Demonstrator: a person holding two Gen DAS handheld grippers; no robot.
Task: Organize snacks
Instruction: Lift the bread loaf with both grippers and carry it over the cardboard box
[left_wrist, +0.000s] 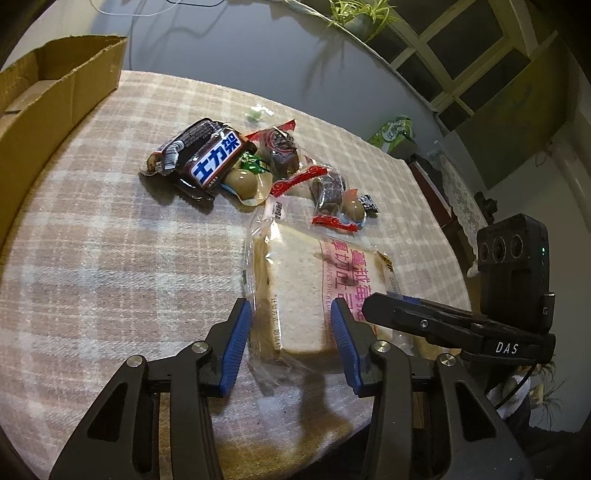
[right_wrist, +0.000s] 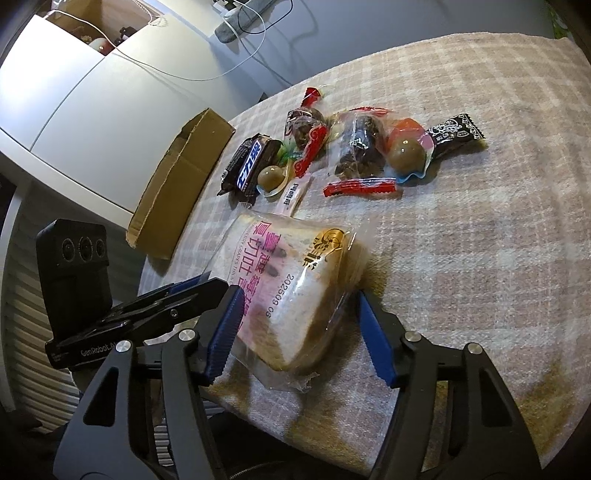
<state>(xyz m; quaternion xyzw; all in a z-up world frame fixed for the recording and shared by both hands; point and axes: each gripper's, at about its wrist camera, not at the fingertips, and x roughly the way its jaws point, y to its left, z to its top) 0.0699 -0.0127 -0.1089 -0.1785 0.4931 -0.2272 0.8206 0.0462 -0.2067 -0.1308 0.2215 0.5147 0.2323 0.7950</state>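
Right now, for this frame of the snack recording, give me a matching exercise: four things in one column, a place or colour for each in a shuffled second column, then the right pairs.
Things:
1. bread packet
2. cardboard box
3. chocolate bar
4. tissue pack

Descriptions:
A. green, off the cloth in the background
B. open, at the cloth's edge
C. between the pads of both grippers
D. dark wrapper with a blue and white label, in the snack pile

Pairs: 1-C, 2-B, 3-D, 4-A
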